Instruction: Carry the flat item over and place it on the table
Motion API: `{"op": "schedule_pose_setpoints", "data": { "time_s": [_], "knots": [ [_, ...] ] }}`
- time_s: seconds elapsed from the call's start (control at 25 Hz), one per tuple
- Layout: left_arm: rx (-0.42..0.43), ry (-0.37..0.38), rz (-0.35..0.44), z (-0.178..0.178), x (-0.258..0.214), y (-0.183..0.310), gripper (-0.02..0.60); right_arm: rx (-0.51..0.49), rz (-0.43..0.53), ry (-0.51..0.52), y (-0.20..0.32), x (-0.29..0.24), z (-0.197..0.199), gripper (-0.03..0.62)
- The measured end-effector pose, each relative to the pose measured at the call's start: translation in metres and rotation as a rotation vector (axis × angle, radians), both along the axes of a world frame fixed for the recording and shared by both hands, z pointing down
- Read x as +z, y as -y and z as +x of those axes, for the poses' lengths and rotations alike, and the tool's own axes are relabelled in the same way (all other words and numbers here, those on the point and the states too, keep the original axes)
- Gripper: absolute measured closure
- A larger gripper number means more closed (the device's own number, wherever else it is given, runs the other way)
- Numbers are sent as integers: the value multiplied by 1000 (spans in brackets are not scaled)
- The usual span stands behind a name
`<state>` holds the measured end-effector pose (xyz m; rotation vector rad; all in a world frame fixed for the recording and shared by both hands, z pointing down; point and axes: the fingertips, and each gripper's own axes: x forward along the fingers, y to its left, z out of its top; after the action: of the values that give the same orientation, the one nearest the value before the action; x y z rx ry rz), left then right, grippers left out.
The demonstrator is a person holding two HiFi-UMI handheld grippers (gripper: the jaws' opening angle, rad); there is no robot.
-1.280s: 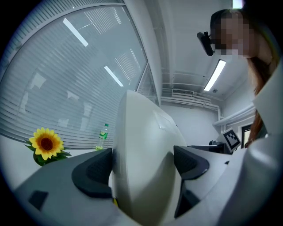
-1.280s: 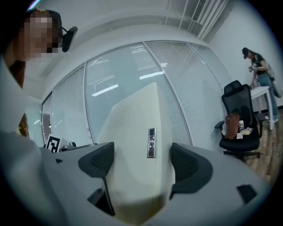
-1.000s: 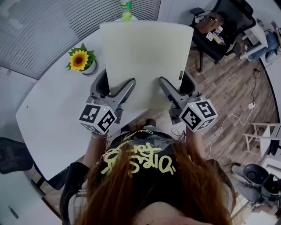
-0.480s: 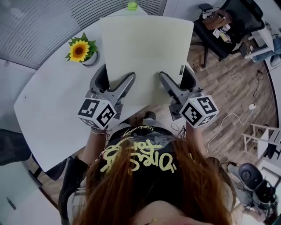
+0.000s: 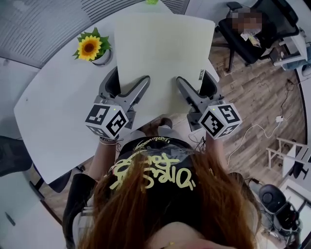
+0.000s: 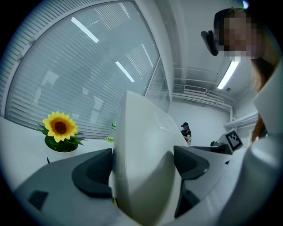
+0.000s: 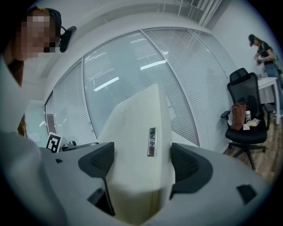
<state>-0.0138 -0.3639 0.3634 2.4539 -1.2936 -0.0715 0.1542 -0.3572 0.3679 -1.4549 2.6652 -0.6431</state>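
Ok, far left: a dark chair (image 5: 12,155) tucked by the white table (image 5: 58,112). The tabletop is matte, with rounded corners. Behind it is a curved glass wall with slatted blinds (image 5: 39,24). A potted sunflower (image 5: 91,47) stands on the table's far side, just left of the board, and a green bottle (image 5: 152,2) is at the top edge of the head view.

The left gripper (image 5: 127,86) is clamped on the near-left edge of the cream flat board (image 5: 163,53), with dark pads pressing both faces. The board is held roughly level over the table's right part. No view shows whether it touches the tabletop.

The right gripper (image 5: 197,86) is clamped on the near-right edge in the same way, next to a small metal tab (image 7: 151,142) on the board's edge.

Right of that: wood-plank floor (image 5: 252,107) with a white cable (image 5: 265,127) lying on it. A black office chair (image 5: 243,41) holding some items stands well apart from the table.
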Motion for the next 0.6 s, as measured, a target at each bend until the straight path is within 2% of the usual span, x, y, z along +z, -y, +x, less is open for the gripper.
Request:
{"op": "schedule_pose_setpoints", "data": {
  "time_s": [0.6],
  "knots": [
    [-1,8,-77,-3,29,1,147,-2,-74,-16,-1,29,-4,203]
  ]
}}
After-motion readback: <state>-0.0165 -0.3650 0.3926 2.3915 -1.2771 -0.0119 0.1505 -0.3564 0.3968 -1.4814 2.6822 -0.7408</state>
